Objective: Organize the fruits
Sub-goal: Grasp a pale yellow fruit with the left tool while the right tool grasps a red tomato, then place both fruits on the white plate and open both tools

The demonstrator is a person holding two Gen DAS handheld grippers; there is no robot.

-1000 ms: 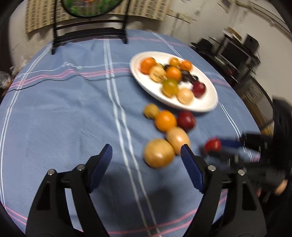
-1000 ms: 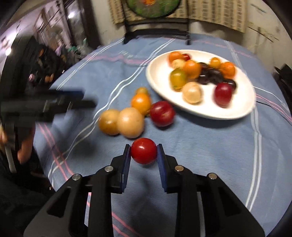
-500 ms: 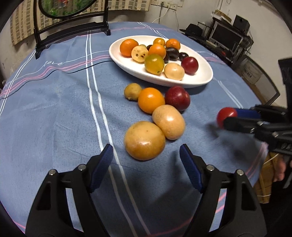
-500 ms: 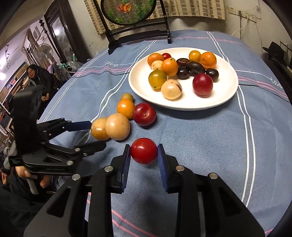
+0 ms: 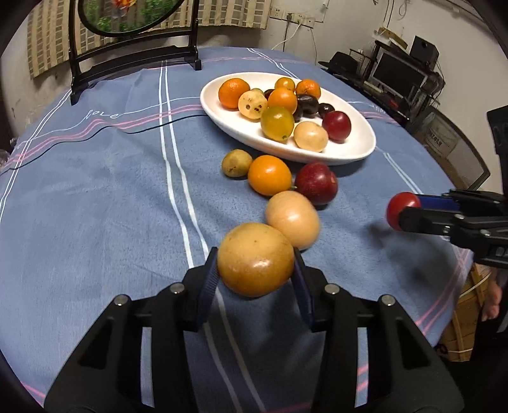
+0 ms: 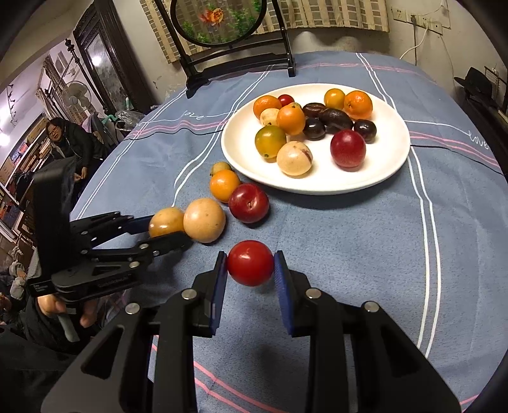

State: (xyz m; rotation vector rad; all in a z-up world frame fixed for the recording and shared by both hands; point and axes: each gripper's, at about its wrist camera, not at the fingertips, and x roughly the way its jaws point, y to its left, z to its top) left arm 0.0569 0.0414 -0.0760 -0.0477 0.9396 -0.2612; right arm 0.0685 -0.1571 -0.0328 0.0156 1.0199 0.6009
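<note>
My left gripper [image 5: 255, 273] is shut on a yellow-brown round fruit [image 5: 255, 259], also seen in the right wrist view [image 6: 165, 221]. My right gripper [image 6: 250, 273] is shut on a red tomato [image 6: 250, 263], held just above the cloth; the tomato shows at the right in the left wrist view [image 5: 400, 209]. A white plate [image 6: 390, 159] holds several fruits. Loose on the cloth lie a tan fruit [image 5: 292, 219], a red plum [image 5: 316, 182], an orange [image 5: 269, 174] and a small yellowish fruit [image 5: 236, 162].
The round table carries a blue striped cloth [image 5: 95, 190]. A dark wooden stand with a round panel [image 6: 222, 28] is at the far edge. A person [image 6: 68, 139] sits left of the table. Shelves with electronics [image 5: 403, 70] stand at the right.
My left gripper moved forward and closed on the yellow-brown fruit. My right gripper still holds the red tomato and has hardly shifted.
</note>
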